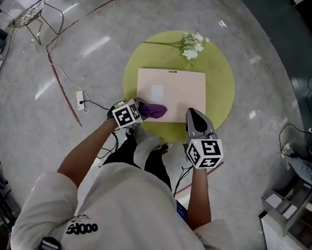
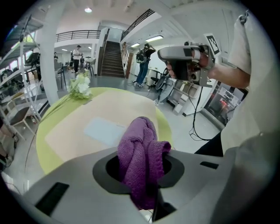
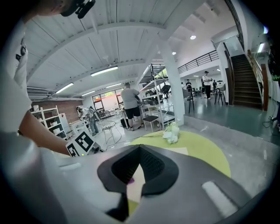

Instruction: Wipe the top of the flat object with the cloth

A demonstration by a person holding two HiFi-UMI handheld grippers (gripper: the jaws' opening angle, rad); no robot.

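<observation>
Clamping the cloth (image 1: 155,111), the left gripper (image 1: 141,109) holds it at the near-left corner of the board (image 1: 176,90) on the table (image 1: 221,84); the right gripper (image 1: 193,115), jaws together and empty, hovers over the near-right corner.

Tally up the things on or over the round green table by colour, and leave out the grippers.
Purple: 1, the cloth
Beige: 1, the flat board
White: 1, the flower bunch
Total: 3
</observation>
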